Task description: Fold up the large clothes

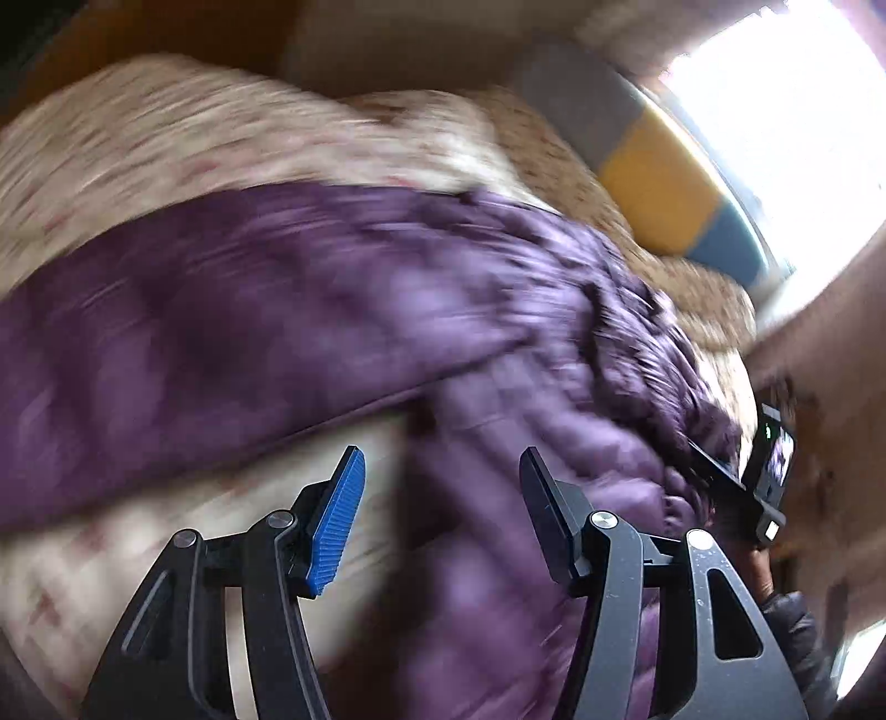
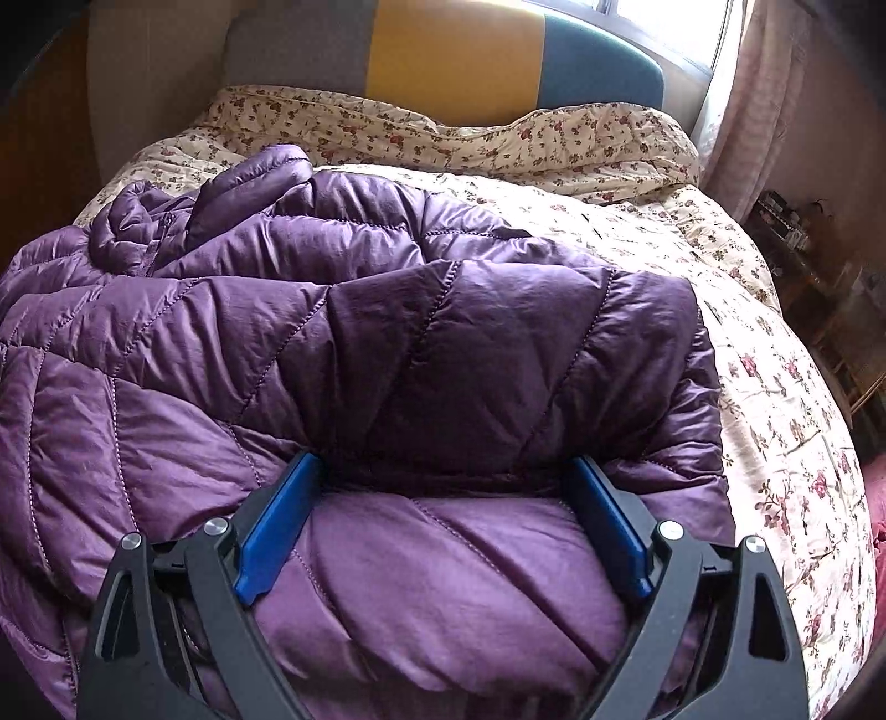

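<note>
**Me:** Right wrist view first. My right claw (image 2: 443, 520) stands spread wide, tips resting on the purple puffer jacket (image 2: 387, 343), a puffed fold of it bulging up between the two pads. Whether they pinch it I can't say; it looks more like straddling than gripping.

**Partner:** And the left?

**Me:** My left claw (image 1: 437, 498) is partly spread and holds nothing. The jacket lies just past its tips and under its right finger, everything smeared by blur.

**Partner:** How far along is the fold?

**Me:** Partway, I judge. Ahead of my right claw one panel is already laid over the body, its edge fairly square. Beyond and to the left, the collar and a sleeve (image 2: 249, 183) are still bunched in a heap, zip showing. That needs tucking in, then a final fold.

**Partner:** What's around it?

**Me:** Under the jacket is the floral duvet (image 2: 747, 360), rumpled towards the far end. Past that, a headboard (image 2: 454, 55) in grey, yellow and blue, with a window (image 2: 664, 22) and curtain off to the right.

**Partner:** Anything in the way?

**Me:** Nothing solid. The trouble is the jacket's own loft and the soft bedding, which may let folds spring back.
</note>
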A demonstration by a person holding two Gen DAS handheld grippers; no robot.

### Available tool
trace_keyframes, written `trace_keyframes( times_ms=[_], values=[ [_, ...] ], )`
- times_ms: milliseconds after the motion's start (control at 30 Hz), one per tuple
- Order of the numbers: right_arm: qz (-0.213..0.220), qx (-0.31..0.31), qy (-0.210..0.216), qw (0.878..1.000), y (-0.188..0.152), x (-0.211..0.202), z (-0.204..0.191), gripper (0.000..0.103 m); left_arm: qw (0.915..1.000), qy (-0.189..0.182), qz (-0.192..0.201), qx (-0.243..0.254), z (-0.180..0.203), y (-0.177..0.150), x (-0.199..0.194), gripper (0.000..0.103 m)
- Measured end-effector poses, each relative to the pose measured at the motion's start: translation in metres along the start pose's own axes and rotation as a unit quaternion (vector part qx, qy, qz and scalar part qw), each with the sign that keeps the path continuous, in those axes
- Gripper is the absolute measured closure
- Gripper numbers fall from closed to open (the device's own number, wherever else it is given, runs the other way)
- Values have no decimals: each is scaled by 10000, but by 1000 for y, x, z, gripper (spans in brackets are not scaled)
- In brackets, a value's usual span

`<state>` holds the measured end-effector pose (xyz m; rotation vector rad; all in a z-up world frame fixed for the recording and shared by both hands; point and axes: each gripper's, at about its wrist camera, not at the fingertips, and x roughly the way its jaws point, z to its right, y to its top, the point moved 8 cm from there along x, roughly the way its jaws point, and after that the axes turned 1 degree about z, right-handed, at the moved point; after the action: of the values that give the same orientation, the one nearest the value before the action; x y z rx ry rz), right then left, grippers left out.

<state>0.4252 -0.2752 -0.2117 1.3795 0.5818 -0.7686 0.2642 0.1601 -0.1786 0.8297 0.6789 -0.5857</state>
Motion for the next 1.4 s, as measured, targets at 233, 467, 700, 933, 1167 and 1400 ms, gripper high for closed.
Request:
trace_keyframes(
  times_ms=[233,467,700,933,1167,1400],
  values=[
    [29,-10,-19,10000,1,-2,1,12,9789,469,611,-1894,-133,-25,-89,45],
    [47,-9,-26,10000,-1,-4,2,12,9216,136,1268,-3666,-214,-25,-121,45],
    [52,-15,-32,10000,-1,-4,2,12,9387,578,1407,-3095,-213,3,-116,93],
    [47,9,-3,10000,-1,-4,2,12,9738,612,1666,-1422,-139,60,-119,93],
    [45,18,13,10000,-1,-3,3,12,9893,-118,1402,-387,-27,94,-59,93],
    [46,53,61,10000,-1,-3,3,12,9923,-902,746,414,91,90,12,93]
  ],
)
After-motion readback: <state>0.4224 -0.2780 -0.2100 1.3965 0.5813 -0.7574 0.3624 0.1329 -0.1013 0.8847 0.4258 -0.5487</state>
